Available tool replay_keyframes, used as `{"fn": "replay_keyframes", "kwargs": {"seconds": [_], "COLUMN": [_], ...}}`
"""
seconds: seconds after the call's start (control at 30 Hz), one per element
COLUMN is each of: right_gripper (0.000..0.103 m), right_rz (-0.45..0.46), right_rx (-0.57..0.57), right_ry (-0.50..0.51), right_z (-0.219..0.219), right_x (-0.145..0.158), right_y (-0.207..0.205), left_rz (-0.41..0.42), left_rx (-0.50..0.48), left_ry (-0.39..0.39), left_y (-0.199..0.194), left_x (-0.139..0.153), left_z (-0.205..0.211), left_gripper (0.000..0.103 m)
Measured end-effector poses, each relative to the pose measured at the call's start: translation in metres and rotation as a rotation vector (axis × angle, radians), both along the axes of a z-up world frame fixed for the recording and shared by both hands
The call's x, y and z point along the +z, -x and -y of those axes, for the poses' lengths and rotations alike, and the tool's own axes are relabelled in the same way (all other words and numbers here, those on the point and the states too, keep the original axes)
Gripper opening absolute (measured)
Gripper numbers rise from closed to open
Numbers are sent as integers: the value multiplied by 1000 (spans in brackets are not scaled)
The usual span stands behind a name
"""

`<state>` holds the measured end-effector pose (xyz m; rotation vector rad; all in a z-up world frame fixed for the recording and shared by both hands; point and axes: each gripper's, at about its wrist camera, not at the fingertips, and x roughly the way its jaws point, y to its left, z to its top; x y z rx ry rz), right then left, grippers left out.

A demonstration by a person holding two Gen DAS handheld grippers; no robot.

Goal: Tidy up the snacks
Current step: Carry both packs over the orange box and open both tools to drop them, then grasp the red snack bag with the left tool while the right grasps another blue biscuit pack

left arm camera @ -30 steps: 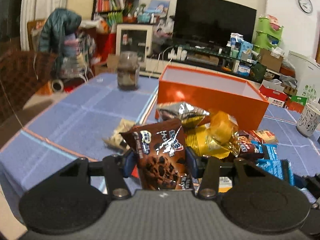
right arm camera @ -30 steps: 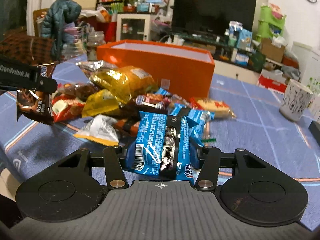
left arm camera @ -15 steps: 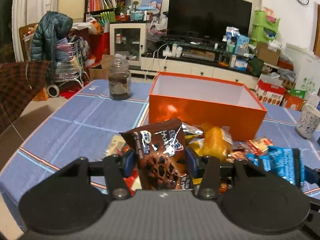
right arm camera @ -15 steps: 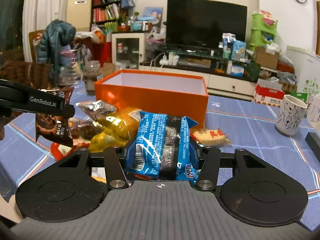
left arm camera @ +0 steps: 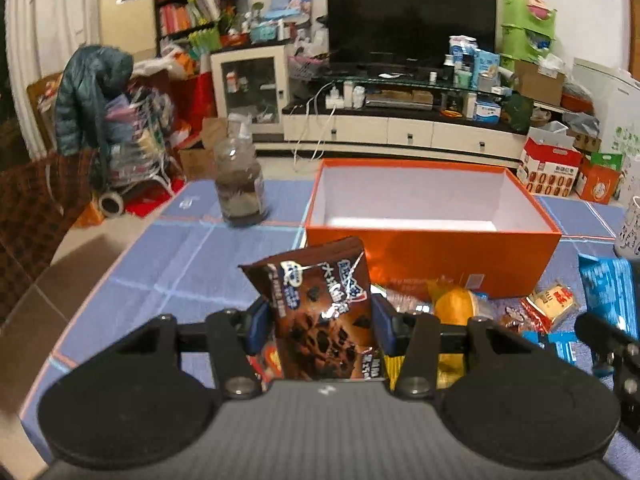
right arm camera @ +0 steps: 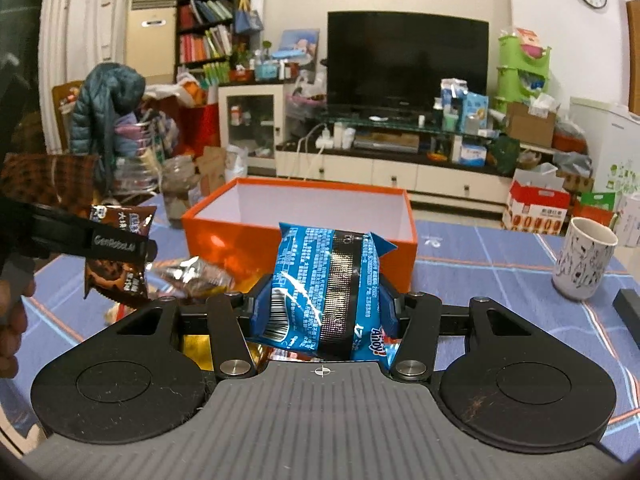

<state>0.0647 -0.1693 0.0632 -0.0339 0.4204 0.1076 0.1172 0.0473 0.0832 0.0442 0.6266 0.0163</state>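
My left gripper is shut on a brown chocolate cookie packet, held upright above the snack pile. My right gripper is shut on a blue Ahoy cookie packet, also lifted off the table. An open orange box with a white, bare inside stands just beyond both packets; in the right wrist view the orange box is behind the blue packet. The left gripper's finger and its brown packet show at the left of the right wrist view. The blue packet shows at the right edge of the left wrist view.
A heap of loose snack packets lies on the blue tablecloth before the box. A glass jar stands left of the box. A patterned white mug stands at the right. The table's left edge drops to the floor.
Both grippers have risen with their packets, so the snack pile sits lower in view. The orange box's inside is now visible from above.
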Motion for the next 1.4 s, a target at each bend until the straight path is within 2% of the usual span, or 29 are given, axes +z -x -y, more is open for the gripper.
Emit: {"fn": "replay_keyframes", "kwargs": {"seconds": [0.2, 0.47, 0.6, 0.7, 0.73, 0.77, 0.8, 0.87, 0.93, 1.0, 1.1, 1.23, 1.33, 1.4], "right_gripper": [40, 39, 39, 42, 44, 53, 67, 80, 87, 96, 96, 96, 96, 96], "right_rz": [-8, -139, -232, -322, -314, -294, -263, -204, -167, -157, -210, -296, -365, -355], "right_rx": [-6, 6, 1, -4, -16, -21, -17, -15, -18, -25, -75, -158, -196, -206], "right_ry": [-5, -57, -19, -24, -40, -56, -83, -139, -175, -187, -174, -174, -135, -103], "right_z": [11, 24, 15, 15, 19, 22, 28, 41, 56, 69, 82, 87, 82, 79], "right_x": [14, 38, 29, 21, 23, 26, 32, 40, 43, 37, 13, -16, -32, -38], "right_y": [-44, -175, -234, -264, -265, -262, -254, -228, -194, -154, -101, -52, -33, -23], "left_rz": [-16, -22, -82, -176, -182, -161, -127, -76, -12, 35, 65, 41, 14, 28], "left_rx": [-22, -32, -45, -99, -102, -99, -96, -104, -103, -77, -11, 24, -49, -122], "left_ry": [45, 72, 61, 122, 144, 157, 166, 185, 217, 216, 179, 154, 144, 80], "left_y": [-35, -123, -174, -201, -202, -198, -190, -168, -135, -106, -54, -11, -1, 2], "left_x": [10, 31, 18, -1, -3, -1, 3, 12, 22, 26, 17, -2, -16, -26], "left_z": [3, 20, 33, 30, 26, 20, 14, -2, -26, -42, -69, -89, -90, -89], "left_gripper": [49, 49, 49, 61, 74, 84, 86, 87, 90, 91, 91, 92, 92, 92]}}
